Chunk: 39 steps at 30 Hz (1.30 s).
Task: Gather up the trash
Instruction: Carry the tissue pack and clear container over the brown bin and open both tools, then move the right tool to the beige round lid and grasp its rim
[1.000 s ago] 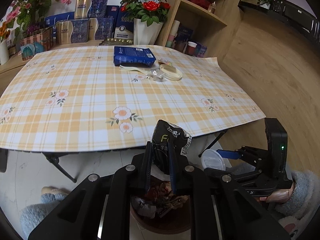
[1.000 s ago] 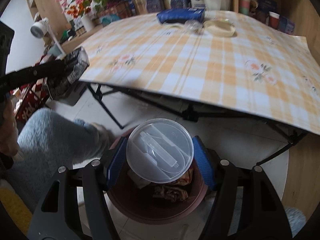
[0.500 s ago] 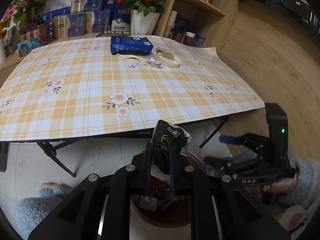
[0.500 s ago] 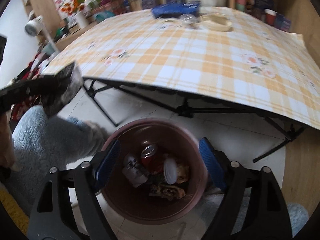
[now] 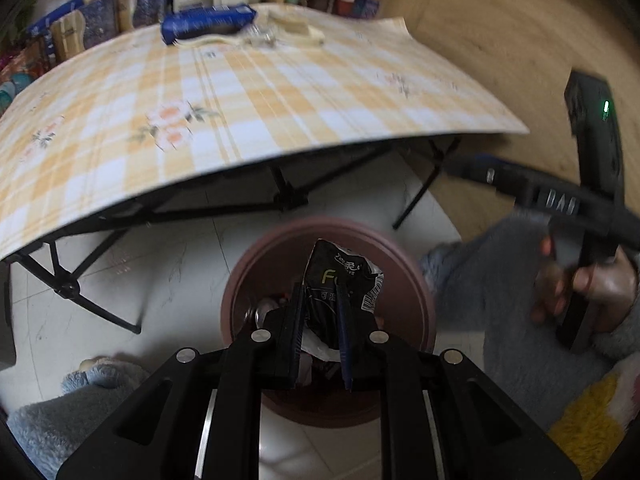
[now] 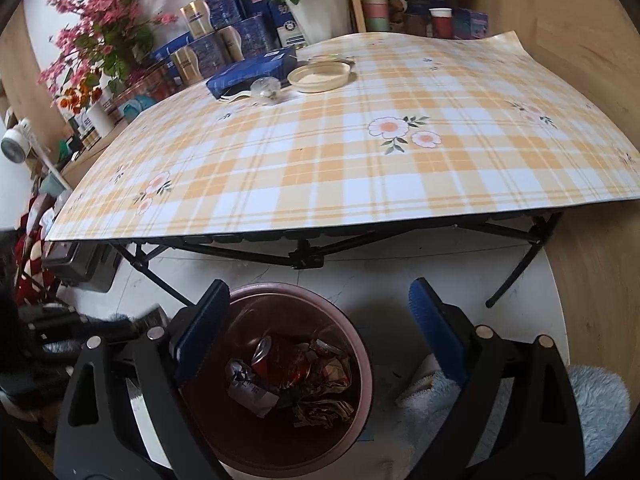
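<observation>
Black wrapper pinched over bin, left hand-held gripper

The black wrapper looks crinkly and shiny like foil, the brown bin is smooth plastic, the checked tablecloth is smooth and a bit glossy, and the wall at 2 o'clock is matt wood.

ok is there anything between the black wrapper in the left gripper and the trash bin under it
Nothing visible. The left gripper holds the black wrapper directly above the open trash bin, which has no lid.
</observation>
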Each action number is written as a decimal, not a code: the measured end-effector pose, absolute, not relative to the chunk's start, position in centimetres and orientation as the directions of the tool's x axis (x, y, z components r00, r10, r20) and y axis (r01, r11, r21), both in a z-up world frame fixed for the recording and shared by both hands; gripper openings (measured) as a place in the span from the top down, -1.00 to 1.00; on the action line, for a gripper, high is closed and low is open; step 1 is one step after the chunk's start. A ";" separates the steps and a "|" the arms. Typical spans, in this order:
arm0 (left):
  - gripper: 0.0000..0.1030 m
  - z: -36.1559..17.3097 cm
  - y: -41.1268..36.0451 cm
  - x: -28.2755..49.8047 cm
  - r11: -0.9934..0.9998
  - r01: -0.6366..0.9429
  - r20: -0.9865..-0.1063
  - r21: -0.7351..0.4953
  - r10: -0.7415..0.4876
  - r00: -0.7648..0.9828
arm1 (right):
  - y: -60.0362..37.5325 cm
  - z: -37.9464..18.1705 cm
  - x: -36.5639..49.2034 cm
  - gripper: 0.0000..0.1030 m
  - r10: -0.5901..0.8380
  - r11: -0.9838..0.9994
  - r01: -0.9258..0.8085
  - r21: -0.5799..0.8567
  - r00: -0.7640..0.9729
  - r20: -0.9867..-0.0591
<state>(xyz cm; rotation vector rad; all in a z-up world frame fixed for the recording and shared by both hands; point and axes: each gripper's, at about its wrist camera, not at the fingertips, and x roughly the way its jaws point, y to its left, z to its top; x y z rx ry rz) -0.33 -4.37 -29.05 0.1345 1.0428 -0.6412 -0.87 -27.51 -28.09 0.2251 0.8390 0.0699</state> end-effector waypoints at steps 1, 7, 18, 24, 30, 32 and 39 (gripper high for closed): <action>0.70 -29.6 -4.6 -0.4 0.807 0.560 -0.852 -0.189 -0.418 0.316 | -27.6 -28.1 -0.9 -0.75 0.149 0.973 0.030 0.227 0.669 -0.729; 0.69 -31.3 -4.5 -0.5 0.811 0.557 -0.888 -0.181 -0.378 0.262 | -27.4 -28.0 -0.8 -0.75 0.155 0.972 0.027 0.231 0.669 -0.727; -0.50 -29.0 -3.3 -0.3 0.849 0.498 -0.834 -0.177 -0.398 0.383 | -27.3 -27.9 -0.9 -0.81 0.157 0.972 0.023 0.233 0.672 -0.723; -0.76 -26.2 -1.4 0.5 0.890 0.409 -0.755 -0.200 -0.406 0.515 | -27.6 -27.3 -0.6 -0.88 0.166 0.970 0.016 0.241 0.677 -0.717; -0.87 -22.6 0.8 2.0 0.924 0.330 -0.676 -0.194 -0.370 0.637 | -28.1 -25.4 0.3 -0.89 0.150 0.976 0.010 0.219 0.700 -0.698; -0.88 -21.6 1.5 2.6 0.931 0.312 -0.653 -0.191 -0.358 0.668 | -28.5 -24.5 0.9 -0.89 0.140 0.978 0.011 0.209 0.711 -0.689; -0.88 -18.0 4.2 5.6 0.944 0.266 -0.582 -0.193 -0.329 0.744 | -30.3 -21.5 3.5 -0.89 0.137 0.973 0.026 0.231 0.737 -0.662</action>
